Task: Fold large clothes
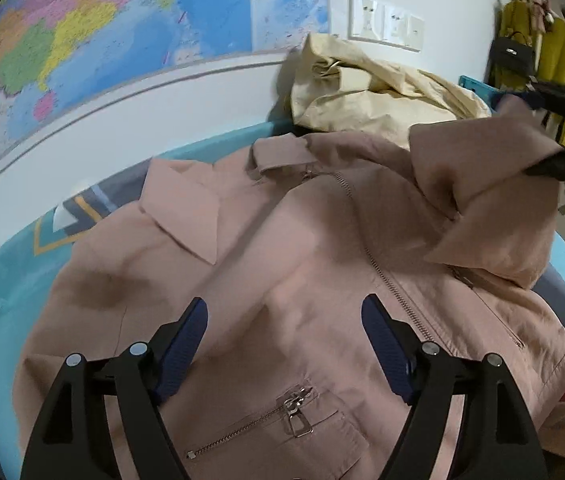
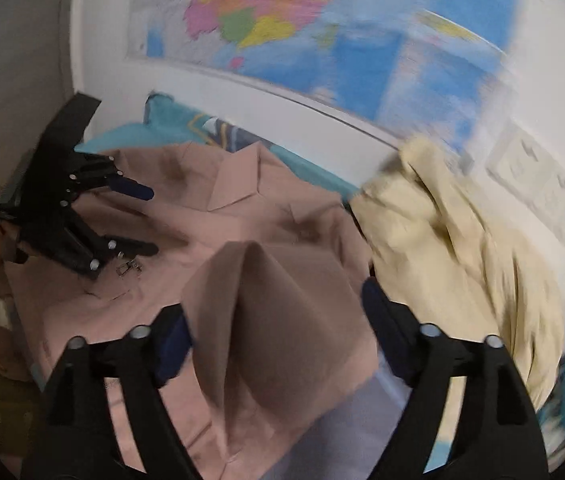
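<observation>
A dusty pink jacket (image 1: 282, 264) with a front zipper lies spread on a teal bed, collar toward the wall. My left gripper (image 1: 284, 320) is open and empty just above the jacket's lower front, near a zipped pocket (image 1: 274, 420). It also shows in the right wrist view (image 2: 138, 220). My right gripper (image 2: 278, 312) has its jaws wide apart, with a raised fold of the jacket's sleeve (image 2: 278, 320) draped between them. From the left wrist view the right gripper (image 1: 562, 132) sits at the lifted sleeve (image 1: 490, 184).
A crumpled cream garment (image 1: 378, 92) lies by the wall beyond the jacket; it also shows in the right wrist view (image 2: 462, 248). A map (image 1: 122, 32) covers the wall. Yellow clothes and a black bag (image 1: 510, 56) hang at the right. The teal bedsheet (image 1: 14, 280) shows at the left.
</observation>
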The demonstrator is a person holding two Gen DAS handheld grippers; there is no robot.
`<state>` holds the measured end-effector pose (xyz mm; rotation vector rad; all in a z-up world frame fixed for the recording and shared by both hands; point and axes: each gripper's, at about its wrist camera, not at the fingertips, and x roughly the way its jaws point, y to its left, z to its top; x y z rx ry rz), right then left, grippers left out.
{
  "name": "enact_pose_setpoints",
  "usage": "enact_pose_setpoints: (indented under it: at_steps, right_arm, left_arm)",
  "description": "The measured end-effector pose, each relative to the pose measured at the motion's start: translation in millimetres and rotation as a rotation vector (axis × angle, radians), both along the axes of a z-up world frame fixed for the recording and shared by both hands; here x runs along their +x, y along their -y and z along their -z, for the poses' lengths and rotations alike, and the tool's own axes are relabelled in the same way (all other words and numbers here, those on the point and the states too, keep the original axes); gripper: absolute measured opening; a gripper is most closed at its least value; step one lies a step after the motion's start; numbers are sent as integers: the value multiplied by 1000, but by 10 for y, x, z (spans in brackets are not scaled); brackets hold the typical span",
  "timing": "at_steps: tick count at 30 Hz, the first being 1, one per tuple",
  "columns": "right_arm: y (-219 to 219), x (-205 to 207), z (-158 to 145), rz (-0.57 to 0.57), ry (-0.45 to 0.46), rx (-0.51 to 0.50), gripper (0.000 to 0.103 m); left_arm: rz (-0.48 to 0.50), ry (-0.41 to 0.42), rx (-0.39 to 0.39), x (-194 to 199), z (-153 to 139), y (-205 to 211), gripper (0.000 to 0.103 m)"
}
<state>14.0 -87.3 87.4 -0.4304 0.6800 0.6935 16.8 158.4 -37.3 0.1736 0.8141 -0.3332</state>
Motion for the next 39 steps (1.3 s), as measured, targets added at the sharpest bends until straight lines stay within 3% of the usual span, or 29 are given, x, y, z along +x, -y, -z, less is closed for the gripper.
enact_pose_setpoints:
  at_steps: [6,11,14,17,20,21,23,25,26,29,31,35,39]
  right_arm:
    - [564,-316,476,96,-145,40,85]
    - [839,-683,590,119,-165,58,85]
    - [1141,-805,595,153,-201,176,91]
    - [1276,-849,739,164,-296,315,91]
    - [1074,-942,918,131,-292,313,85]
    - [978,-953,970,130,-267,284,78]
    - [837,-886,1075,149,-254,241,53]
    - [795,-784,1140,144,-307,259,2]
    - [817,-763,1105,148,-297,253,1]
    - [1054,-757,693,218,-134,198,1]
    - [1228,-729,399,306,-20,105,1]
    - [1477,-575,39,527,227,-281,2]
    - [1626,-347,39,635,304,-512,1]
  left_arm:
    - [73,40,28,61,-103,351,76]
    - [170,57,39,37,-165,789,77]
    - [218,44,30,23,-157,1021,77]
    - [277,9,35,4,-57,1260,77]
    - [326,-62,36,15,129,1463,76]
    - [327,-77,42,22,178,1508,75]
    - [333,-122,18,42,271,1544,73]
    - [314,-135,-6,51,279,1505,73]
    - [306,-134,-17,43,267,1468,73]
    - [281,-126,-30,-4,221,1343,73]
    - [265,-112,-31,-37,190,1284,73]
    - [250,-108,-40,-47,175,1213,73]
    - [251,-121,-36,-44,227,1233,73]
